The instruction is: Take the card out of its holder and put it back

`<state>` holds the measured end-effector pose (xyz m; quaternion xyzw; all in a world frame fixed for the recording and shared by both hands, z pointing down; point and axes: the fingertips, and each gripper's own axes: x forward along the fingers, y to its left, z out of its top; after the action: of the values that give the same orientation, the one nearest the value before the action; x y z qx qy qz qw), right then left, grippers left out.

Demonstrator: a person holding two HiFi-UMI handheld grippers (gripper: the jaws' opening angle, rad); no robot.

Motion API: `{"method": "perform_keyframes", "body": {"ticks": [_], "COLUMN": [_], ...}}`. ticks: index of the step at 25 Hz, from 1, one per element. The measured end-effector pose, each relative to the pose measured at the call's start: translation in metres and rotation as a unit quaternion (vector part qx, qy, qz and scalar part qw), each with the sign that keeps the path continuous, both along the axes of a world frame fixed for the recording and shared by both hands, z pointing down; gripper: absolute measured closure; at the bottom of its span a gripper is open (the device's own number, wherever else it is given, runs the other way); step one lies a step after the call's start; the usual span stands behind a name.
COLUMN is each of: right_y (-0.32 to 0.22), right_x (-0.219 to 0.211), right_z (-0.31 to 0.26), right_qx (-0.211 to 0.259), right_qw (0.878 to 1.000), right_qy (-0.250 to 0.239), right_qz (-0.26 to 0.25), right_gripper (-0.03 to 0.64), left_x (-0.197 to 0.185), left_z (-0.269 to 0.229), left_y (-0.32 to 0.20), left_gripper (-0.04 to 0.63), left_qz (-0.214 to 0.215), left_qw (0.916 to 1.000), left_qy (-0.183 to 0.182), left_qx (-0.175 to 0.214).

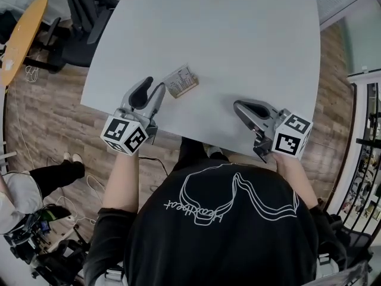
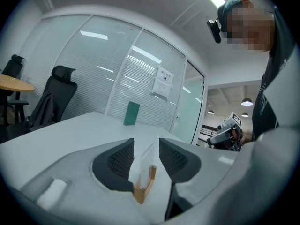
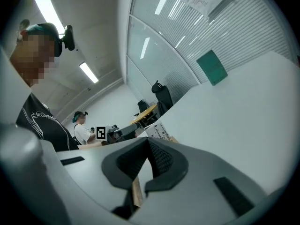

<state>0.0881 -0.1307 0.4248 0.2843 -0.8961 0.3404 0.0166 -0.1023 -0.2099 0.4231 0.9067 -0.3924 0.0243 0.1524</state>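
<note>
A printed card [image 1: 181, 81] stands in a small wooden holder [image 2: 143, 190] near the front edge of the white table [image 1: 238, 34]. My left gripper [image 1: 156, 89] sits just left of it, pointing at it. In the left gripper view my left gripper [image 2: 146, 154] is open, and the card [image 2: 144, 165] rises in the gap without the pads touching it. My right gripper [image 1: 238, 105] hovers over the table's front edge to the right, well clear of the card. Its jaws [image 3: 149, 143] are shut with nothing between them. From there the card [image 3: 157, 129] shows small and far off.
The table's front edge runs just under both grippers, with wood floor [image 1: 47, 118] below. Black office chairs [image 1: 83, 16] and a round wooden table [image 1: 21, 34] stand to the left. A green panel [image 2: 131, 113] sits on the glass wall. Another person [image 3: 83, 128] is in the background.
</note>
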Motion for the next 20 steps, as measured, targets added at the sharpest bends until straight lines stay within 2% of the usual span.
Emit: {"method": "perform_keyframes", "body": {"ticks": [5, 9, 16, 20], "right_y": [0.034, 0.061, 0.091, 0.109], "right_x": [0.006, 0.004, -0.015, -0.034], "right_z": [-0.027, -0.044, -0.066, -0.077], "right_qx": [0.042, 0.061, 0.083, 0.092], "right_qw": [0.999, 0.997, 0.993, 0.989], "right_qy": [0.008, -0.001, -0.025, -0.035], "right_qz": [-0.024, -0.047, -0.086, -0.107], "right_gripper": [0.607, 0.607, 0.607, 0.607], "left_x": [0.008, 0.030, 0.077, 0.078], "left_z": [-0.041, -0.064, -0.085, -0.094], "left_y": [0.050, 0.099, 0.178, 0.205], "left_gripper": [0.437, 0.448, 0.505, 0.534], "left_qz": [-0.024, -0.014, 0.006, 0.003], "left_qw": [0.9983, 0.9971, 0.9963, 0.9962], "left_qy": [0.052, 0.074, 0.085, 0.085], "left_qx": [0.013, 0.011, -0.008, -0.018]}}
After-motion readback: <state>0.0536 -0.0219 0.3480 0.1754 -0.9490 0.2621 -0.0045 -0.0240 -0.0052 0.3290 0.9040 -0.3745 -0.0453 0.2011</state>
